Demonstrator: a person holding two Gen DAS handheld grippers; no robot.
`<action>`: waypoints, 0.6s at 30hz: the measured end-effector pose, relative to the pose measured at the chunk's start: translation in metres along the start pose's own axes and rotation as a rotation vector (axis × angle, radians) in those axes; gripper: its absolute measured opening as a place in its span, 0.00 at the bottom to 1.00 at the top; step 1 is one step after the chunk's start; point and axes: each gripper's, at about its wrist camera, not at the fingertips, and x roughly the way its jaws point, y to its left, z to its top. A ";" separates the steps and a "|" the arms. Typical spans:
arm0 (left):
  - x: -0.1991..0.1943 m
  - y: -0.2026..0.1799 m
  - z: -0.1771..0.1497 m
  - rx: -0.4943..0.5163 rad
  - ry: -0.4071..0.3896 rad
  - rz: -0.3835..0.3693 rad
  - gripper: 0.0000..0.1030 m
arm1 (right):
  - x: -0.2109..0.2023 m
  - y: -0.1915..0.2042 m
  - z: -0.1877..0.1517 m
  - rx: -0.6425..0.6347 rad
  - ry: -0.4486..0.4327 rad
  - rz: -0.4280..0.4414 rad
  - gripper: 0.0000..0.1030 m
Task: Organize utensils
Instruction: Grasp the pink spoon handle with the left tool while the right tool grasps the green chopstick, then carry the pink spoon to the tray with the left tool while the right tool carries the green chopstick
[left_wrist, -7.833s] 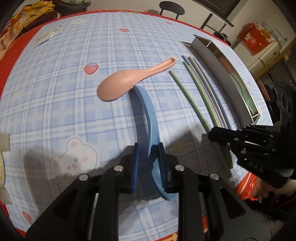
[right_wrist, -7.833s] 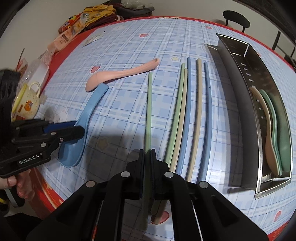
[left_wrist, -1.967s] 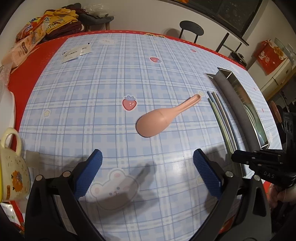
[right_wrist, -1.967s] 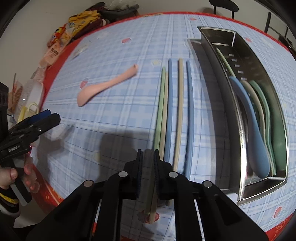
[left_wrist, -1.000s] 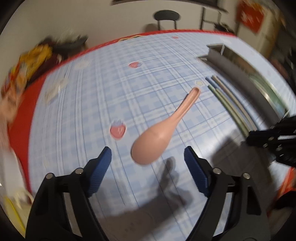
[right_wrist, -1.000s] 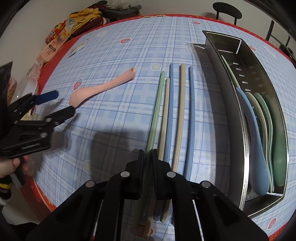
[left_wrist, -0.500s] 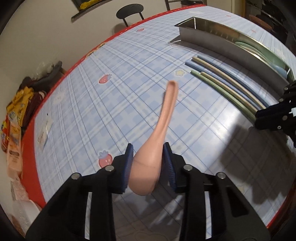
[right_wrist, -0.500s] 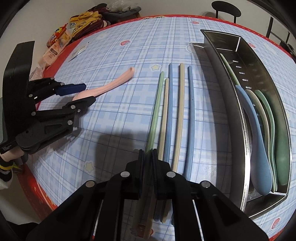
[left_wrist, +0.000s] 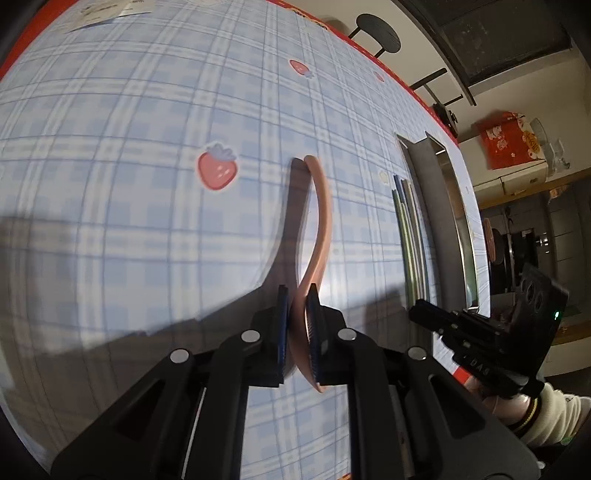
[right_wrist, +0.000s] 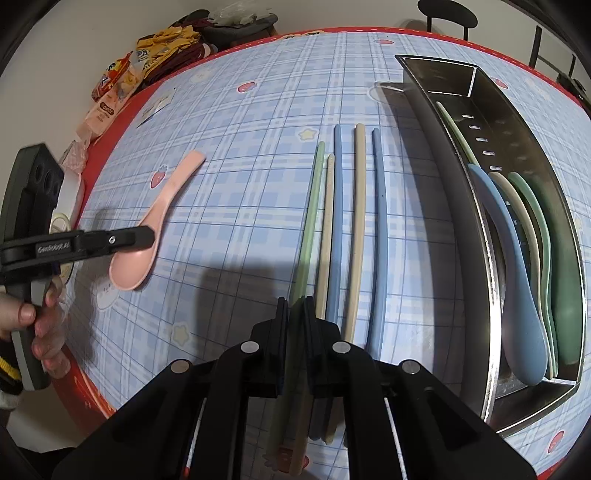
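The pink spoon (left_wrist: 322, 206) stands on edge, its bowl between the blue pads of my left gripper (left_wrist: 297, 299), whose jaws are closing down with both pads pressing it. Its handle reaches away toward the tablecloth. From the right wrist view the pink spoon (right_wrist: 173, 188) lies left, with the left gripper (right_wrist: 147, 236) across its bowl. My right gripper (right_wrist: 295, 310) is shut on the near end of a green chopstick (right_wrist: 310, 206). Several more chopsticks (right_wrist: 358, 206) lie parallel beside it. The steel tray (right_wrist: 443, 184) at the right holds a blue spoon (right_wrist: 517, 280), a cream one and a green one.
Snack packets (right_wrist: 155, 55) and a white cup (right_wrist: 70, 192) crowd the table's far left corner. A hand (right_wrist: 44, 317) holds the left gripper at the red table edge. A black stool (left_wrist: 376, 37) stands beyond the far side. In the left wrist view the right gripper (left_wrist: 417, 314) sits low right.
The left gripper swung in over the pink spoon, rolled, and its wide-open jaws came together on the bowl. The spoon now stands on edge. The right gripper kept still on its chopstick.
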 end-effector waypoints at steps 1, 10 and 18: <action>0.000 -0.003 -0.002 0.023 -0.002 0.017 0.13 | 0.000 0.001 0.000 -0.001 0.001 -0.002 0.09; 0.004 -0.019 -0.002 0.113 -0.022 0.093 0.15 | 0.001 0.011 -0.001 -0.056 -0.007 -0.045 0.09; 0.001 -0.021 -0.007 0.095 -0.053 0.128 0.14 | 0.003 0.024 -0.005 -0.165 -0.021 -0.124 0.09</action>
